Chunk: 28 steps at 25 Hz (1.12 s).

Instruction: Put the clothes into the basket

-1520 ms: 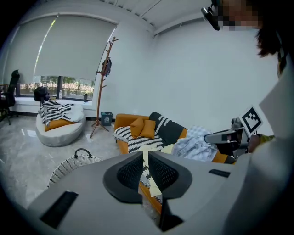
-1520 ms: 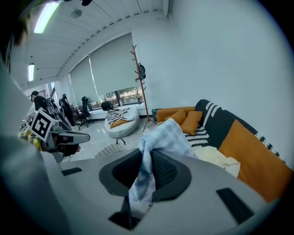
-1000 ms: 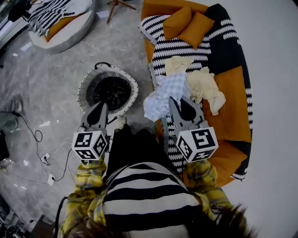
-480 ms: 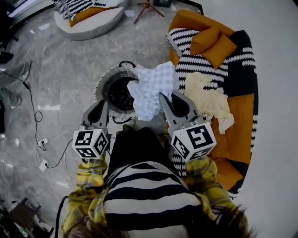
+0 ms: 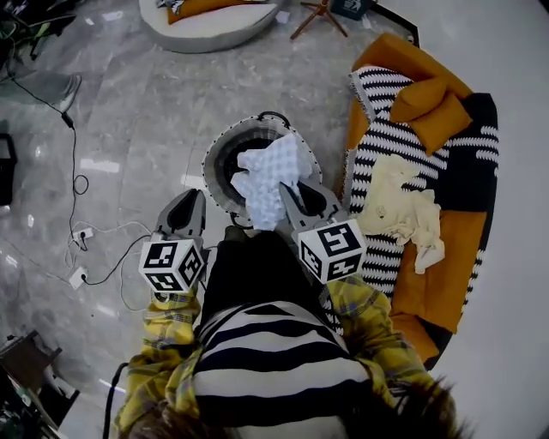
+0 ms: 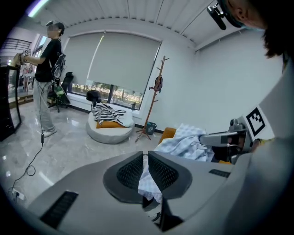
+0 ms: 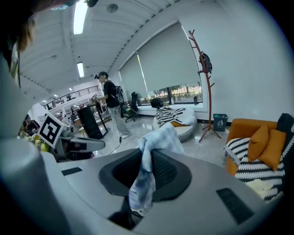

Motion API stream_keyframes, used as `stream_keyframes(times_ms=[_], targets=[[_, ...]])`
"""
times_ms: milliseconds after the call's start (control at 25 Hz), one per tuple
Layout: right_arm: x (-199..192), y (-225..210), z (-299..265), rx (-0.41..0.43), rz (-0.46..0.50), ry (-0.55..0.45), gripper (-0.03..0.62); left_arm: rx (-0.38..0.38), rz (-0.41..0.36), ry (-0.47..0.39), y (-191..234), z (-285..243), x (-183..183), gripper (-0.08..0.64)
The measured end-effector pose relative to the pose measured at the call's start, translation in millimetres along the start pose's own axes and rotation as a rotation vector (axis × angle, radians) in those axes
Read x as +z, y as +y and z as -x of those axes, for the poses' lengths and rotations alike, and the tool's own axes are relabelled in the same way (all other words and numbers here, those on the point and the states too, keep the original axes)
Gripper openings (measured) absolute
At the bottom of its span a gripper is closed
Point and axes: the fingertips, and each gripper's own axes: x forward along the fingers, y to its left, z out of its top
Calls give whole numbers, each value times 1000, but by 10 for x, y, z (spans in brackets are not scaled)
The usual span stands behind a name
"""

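Note:
A round woven basket stands on the grey floor in front of me. A pale blue checked cloth hangs over the basket's opening, with my right gripper shut on it. The right gripper view shows the cloth pinched in that gripper, draping down behind the pads. My left gripper is left of the basket, its jaws nearly together. In its own view a strip of pale checked cloth sits between its pads. Cream clothes lie on the sofa.
The orange and striped sofa with orange cushions is at my right. Cables trail over the floor at left. A round floor bed and a coat stand are farther off. A person stands across the room.
Both grippers have swung left, away from the sofa. The checked cloth went with the right gripper from the sofa's edge to above the basket.

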Motion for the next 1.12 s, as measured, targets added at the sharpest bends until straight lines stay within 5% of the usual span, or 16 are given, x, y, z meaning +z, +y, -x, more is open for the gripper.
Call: stream_keyframes(times_ms=[360,440,840,1120], targets=[[-679,-60,-531,-22,68,177,97,5,24,54,166,-101,-195,46],[-658,-78,-576,-42,105,173,170,4,30,59,194,-120,-204,46],[-558,-222,-499,-69,62,142,173,-38,6,70,83,-253,-126,46],[-583,-544,-127,-177,-2,114,173,-141,-53,99,-301,-470,-36,46]])
